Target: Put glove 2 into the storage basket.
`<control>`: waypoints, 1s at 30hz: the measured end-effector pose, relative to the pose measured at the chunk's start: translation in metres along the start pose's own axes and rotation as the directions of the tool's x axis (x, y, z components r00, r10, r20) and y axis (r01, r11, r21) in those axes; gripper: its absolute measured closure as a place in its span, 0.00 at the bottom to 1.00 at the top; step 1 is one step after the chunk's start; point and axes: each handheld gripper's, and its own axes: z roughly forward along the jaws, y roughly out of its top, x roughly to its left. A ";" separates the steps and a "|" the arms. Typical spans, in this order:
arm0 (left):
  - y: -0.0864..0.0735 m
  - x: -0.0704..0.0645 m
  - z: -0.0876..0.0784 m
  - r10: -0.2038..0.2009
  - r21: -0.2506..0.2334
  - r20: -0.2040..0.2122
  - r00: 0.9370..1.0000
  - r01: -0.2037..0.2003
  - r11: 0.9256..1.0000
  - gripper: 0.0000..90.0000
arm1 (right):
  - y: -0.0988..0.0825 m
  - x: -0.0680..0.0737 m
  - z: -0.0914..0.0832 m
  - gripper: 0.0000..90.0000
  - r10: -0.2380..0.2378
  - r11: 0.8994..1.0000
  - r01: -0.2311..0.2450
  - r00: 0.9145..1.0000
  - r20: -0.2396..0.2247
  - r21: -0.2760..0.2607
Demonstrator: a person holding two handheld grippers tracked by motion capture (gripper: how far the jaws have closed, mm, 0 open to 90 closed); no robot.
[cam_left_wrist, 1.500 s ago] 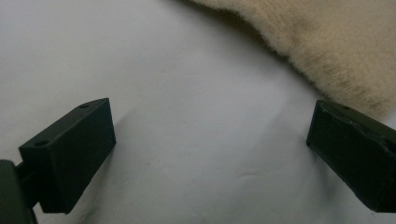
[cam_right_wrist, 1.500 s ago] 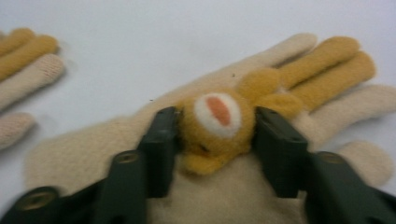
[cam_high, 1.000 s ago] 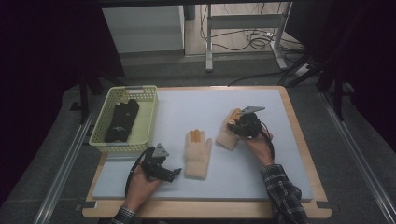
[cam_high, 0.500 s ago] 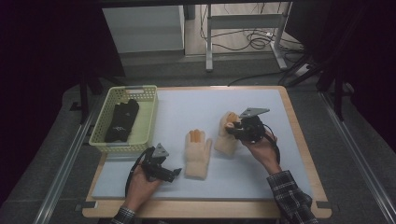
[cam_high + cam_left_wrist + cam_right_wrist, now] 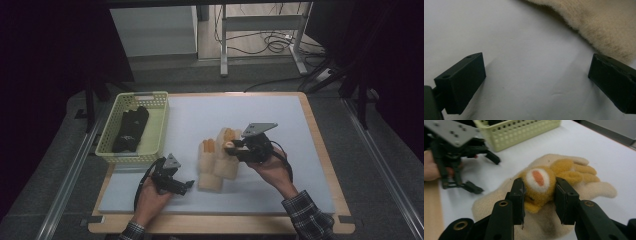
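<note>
The right claw (image 5: 539, 202) is clamped on a cream mitten with an orange plush paw on it (image 5: 541, 182) — its two black jaws press the sides of the orange-and-white pad, and the mitten's cream body spreads out beneath them. In the high view this held mitten (image 5: 229, 150) lies partly over a second cream mitten (image 5: 209, 167), which rests flat on the pale mat (image 5: 280, 120) covering the table; the two overlap, the held one on the side away from the yellow basket (image 5: 159, 116).

Taking that basket as the landmark: it sits at the mat's far left corner with dark folded cloth (image 5: 131, 130) inside, and the flat mitten lies to the right of the basket and nearer the person. The left claw (image 5: 181, 187) rests on the mat just in front of the basket's near wall, pointing toward the flat mitten's cuff end. Its jaws stand wide apart with nothing between them — bare mat shows in the gap, and the cream fleece (image 5: 599, 22) lies just beyond the tips; one tip seems to sit at the fleece's edge, though contact is hard to judge from this close.
</note>
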 end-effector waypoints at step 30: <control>0.000 0.000 0.000 0.003 0.000 0.000 1.000 -0.003 1.000 0.02 | -0.029 0.018 0.089 0.53 0.017 0.993 -0.010 0.998 -0.057 0.120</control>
